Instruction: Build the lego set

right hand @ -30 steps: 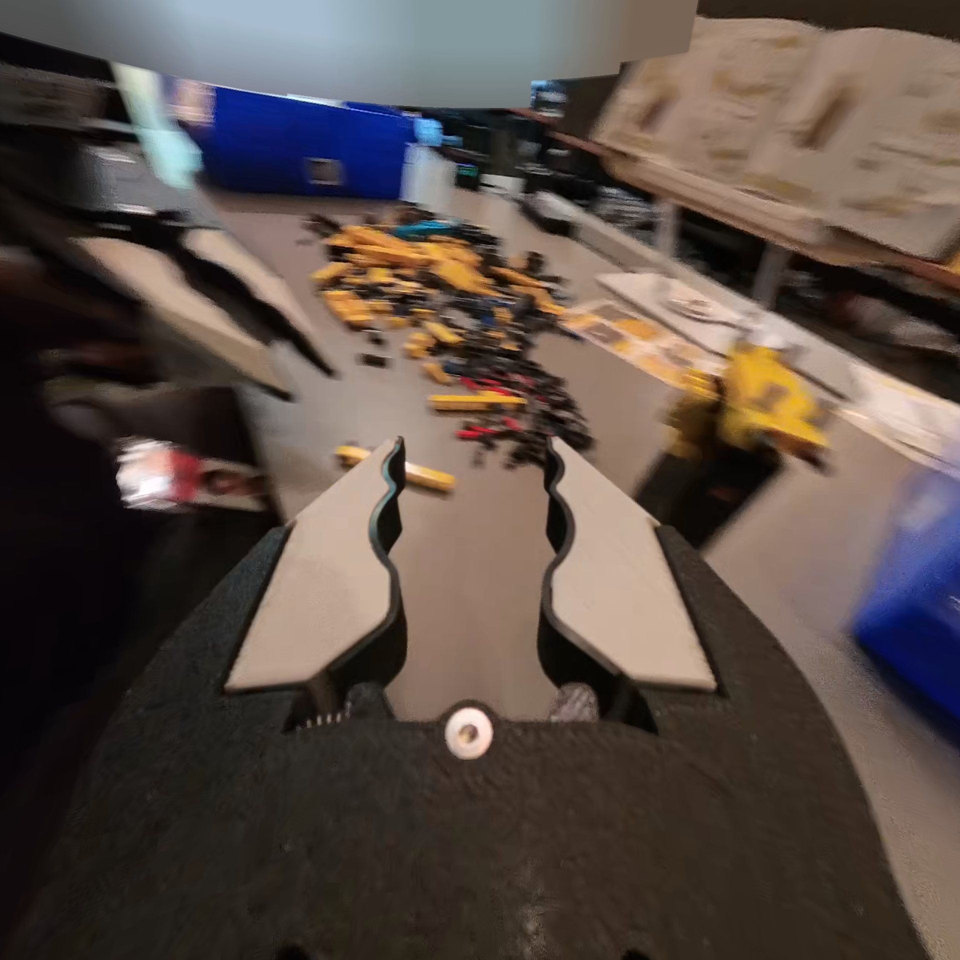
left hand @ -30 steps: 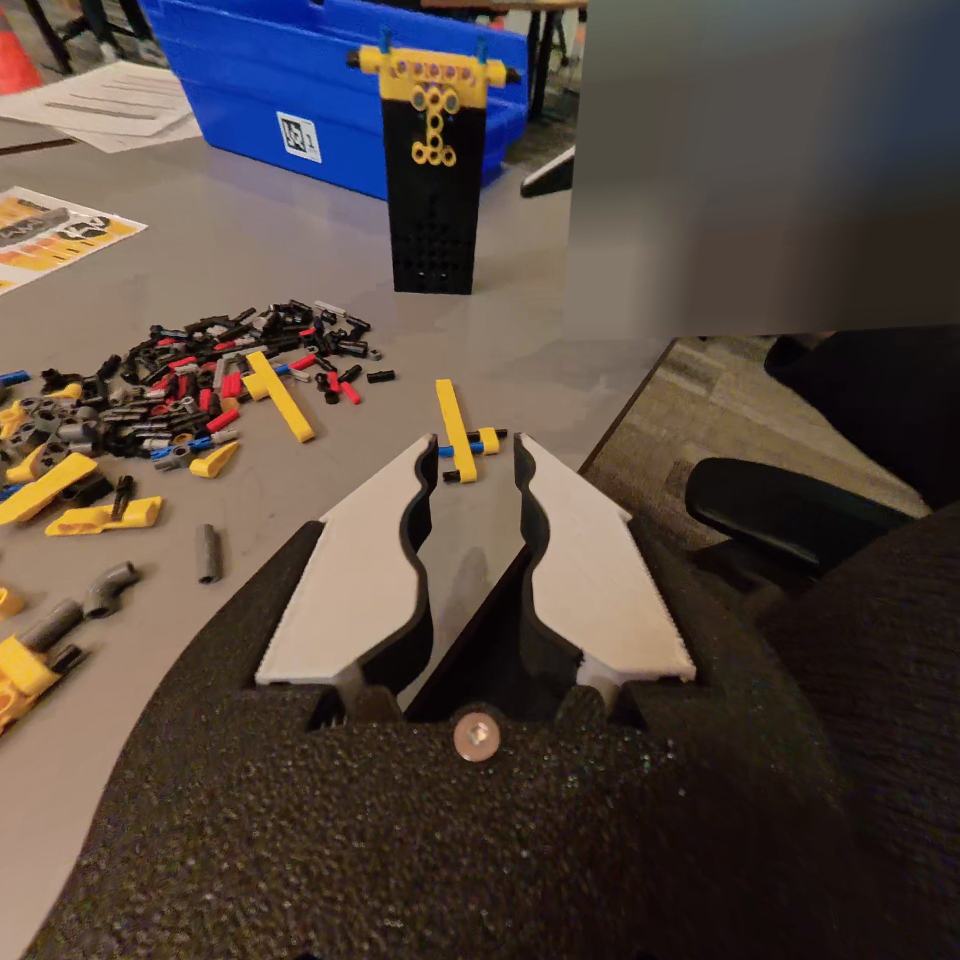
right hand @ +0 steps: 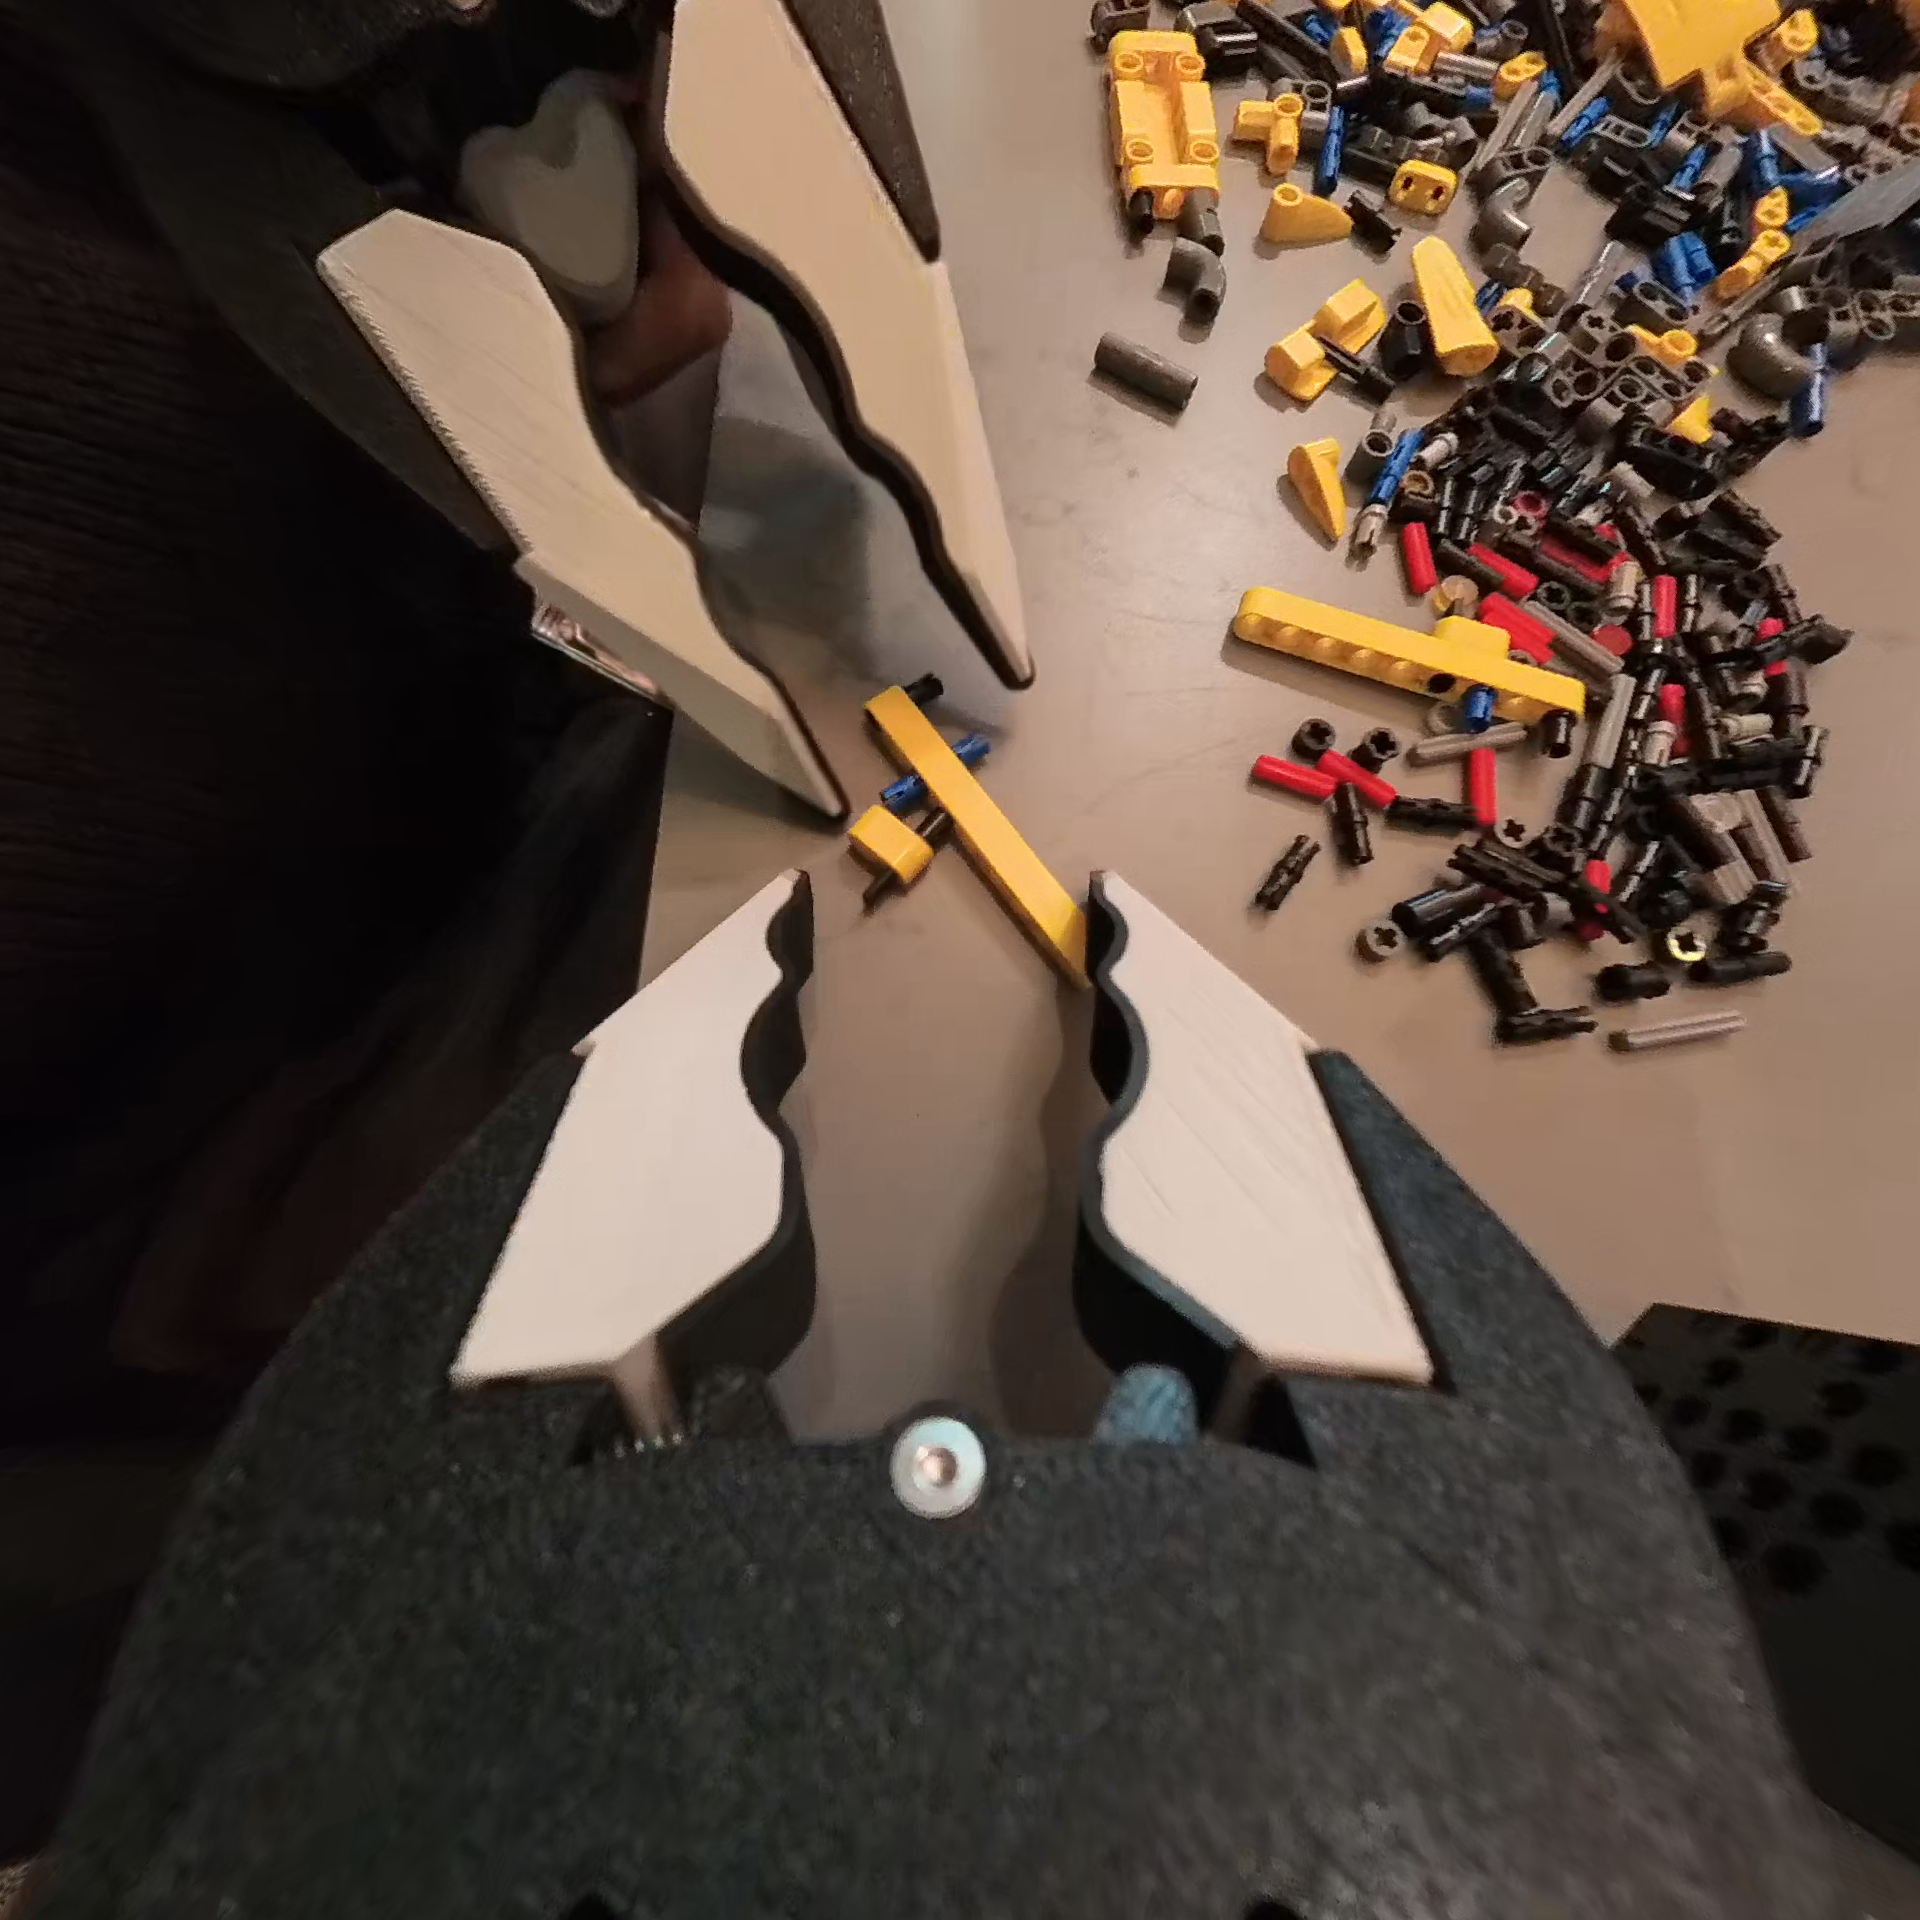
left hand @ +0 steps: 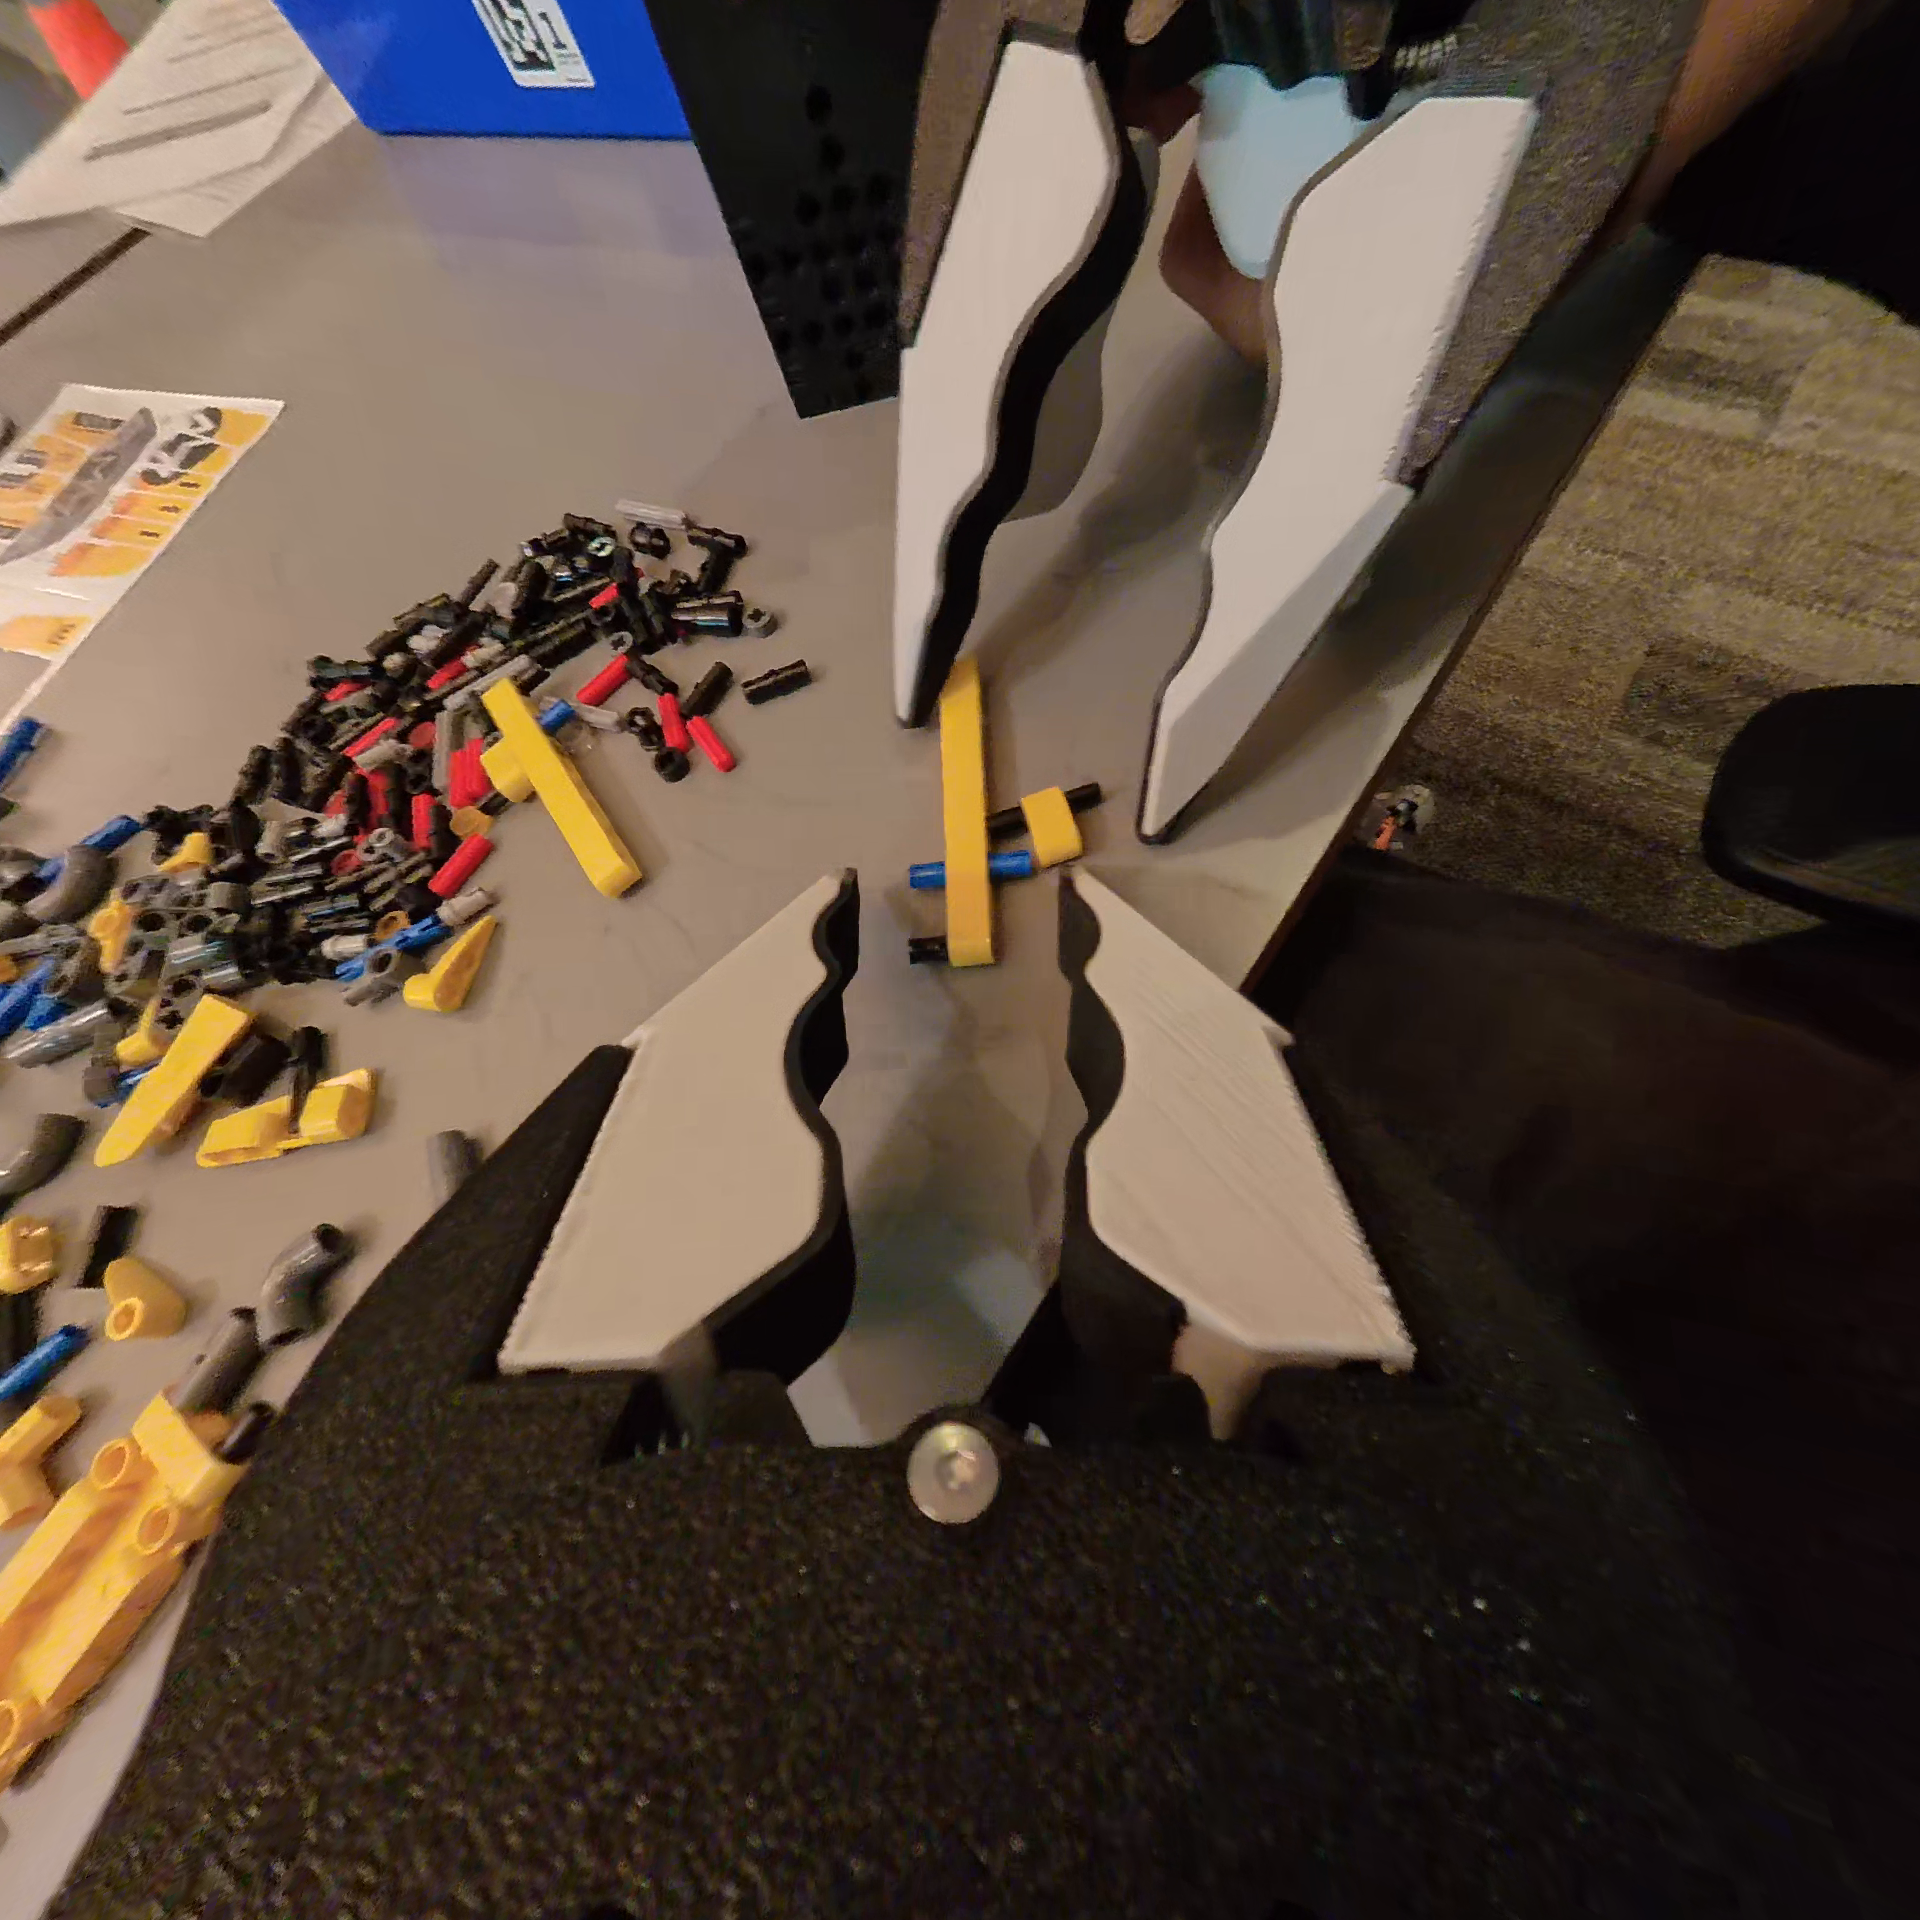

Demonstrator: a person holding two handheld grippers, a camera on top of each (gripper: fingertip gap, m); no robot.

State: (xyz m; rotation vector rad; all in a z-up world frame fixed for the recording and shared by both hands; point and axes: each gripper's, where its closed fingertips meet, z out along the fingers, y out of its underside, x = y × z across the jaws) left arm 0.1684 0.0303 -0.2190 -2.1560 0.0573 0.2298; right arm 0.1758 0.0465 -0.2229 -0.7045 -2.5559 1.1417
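The left tool [left hand: 958, 891] hovered with fingers apart just short of a small yellow beam assembly [left hand: 964, 821] on the grey desk [left hand: 582, 343]; the right tool [right hand: 948, 896] faced it from the assembly's far side, fingers also apart, one fingertip [right hand: 1103, 935] at the beam's end; a pile of loose black, red and yellow parts [left hand: 416, 790] lay beside the assembly.

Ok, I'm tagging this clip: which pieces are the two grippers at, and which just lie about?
At the grippers: left gripper, open; right gripper, open; yellow beam with pins, on the table between them, a right fingertip at its end.
Lying apart: pile of small parts; second yellow beam; black perforated block; blue bin; printed sheet.
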